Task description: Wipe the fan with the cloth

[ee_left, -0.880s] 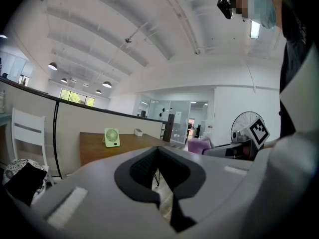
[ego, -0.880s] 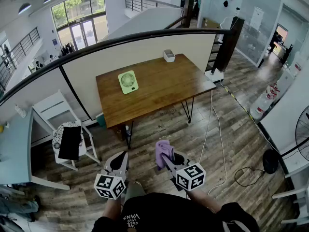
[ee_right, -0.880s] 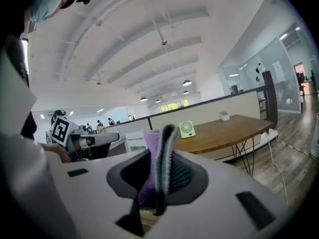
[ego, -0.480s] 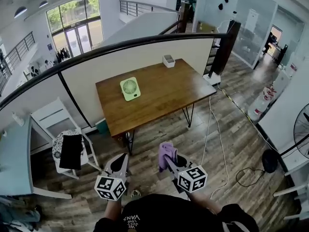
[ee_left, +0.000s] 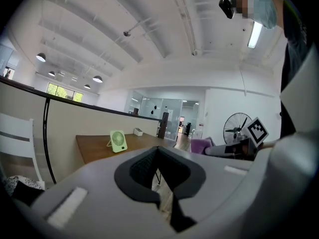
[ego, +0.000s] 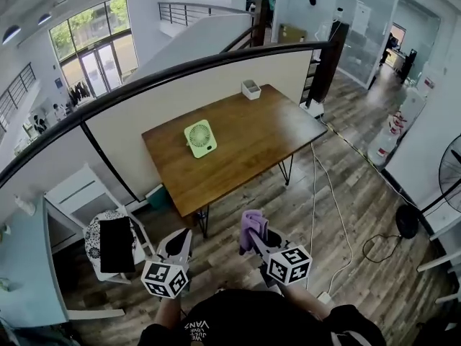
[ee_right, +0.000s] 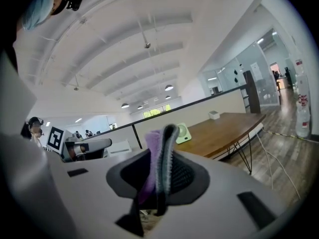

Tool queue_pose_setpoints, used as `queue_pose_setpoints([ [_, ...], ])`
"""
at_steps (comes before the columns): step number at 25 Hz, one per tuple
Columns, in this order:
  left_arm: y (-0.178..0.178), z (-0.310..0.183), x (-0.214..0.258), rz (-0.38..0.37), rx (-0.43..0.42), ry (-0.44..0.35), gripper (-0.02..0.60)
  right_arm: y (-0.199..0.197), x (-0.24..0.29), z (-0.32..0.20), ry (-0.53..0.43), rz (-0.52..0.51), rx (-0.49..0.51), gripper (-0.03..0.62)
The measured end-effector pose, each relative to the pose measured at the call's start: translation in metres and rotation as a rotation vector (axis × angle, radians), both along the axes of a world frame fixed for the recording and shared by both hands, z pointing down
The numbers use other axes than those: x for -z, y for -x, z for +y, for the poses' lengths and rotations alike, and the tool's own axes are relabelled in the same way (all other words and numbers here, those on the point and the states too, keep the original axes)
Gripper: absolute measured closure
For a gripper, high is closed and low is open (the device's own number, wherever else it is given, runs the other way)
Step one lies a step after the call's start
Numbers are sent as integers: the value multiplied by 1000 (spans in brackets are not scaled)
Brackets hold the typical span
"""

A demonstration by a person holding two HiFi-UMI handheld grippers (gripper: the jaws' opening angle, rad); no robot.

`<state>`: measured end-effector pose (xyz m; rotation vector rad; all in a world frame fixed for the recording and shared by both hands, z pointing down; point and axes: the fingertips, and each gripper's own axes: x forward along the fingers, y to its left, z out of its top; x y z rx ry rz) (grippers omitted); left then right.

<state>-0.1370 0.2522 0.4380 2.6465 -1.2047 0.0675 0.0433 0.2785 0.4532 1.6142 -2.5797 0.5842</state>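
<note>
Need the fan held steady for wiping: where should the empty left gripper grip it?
Probably the top edge of the fan's square frame, coming down from above. It stands upright on the table, propped by a wire leg behind, so the top edge is bare and the front grille stays clear.

An open-plan office, seemingly on an upper level: glass-walled rooms [ego: 360,27] far right, railed walkways [ego: 191,9] and tall windows [ego: 90,49] far left, a low partition [ego: 144,110] behind the wooden tabletop [ego: 245,146].
</note>
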Motion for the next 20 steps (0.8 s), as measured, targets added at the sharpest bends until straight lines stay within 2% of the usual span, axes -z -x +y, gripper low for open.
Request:
queue_pose_setpoints([
  [5, 11, -25, -12, 1, -32, 28, 571, 9, -5, -17, 11, 21, -37, 502],
  [10, -2, -55, -20, 2, -53, 50, 571, -2, -5, -52, 13, 31, -48, 502],
  [20, -41, -136, -18, -9, 22, 61, 571, -32, -13, -141, 40, 32, 62, 502],
])
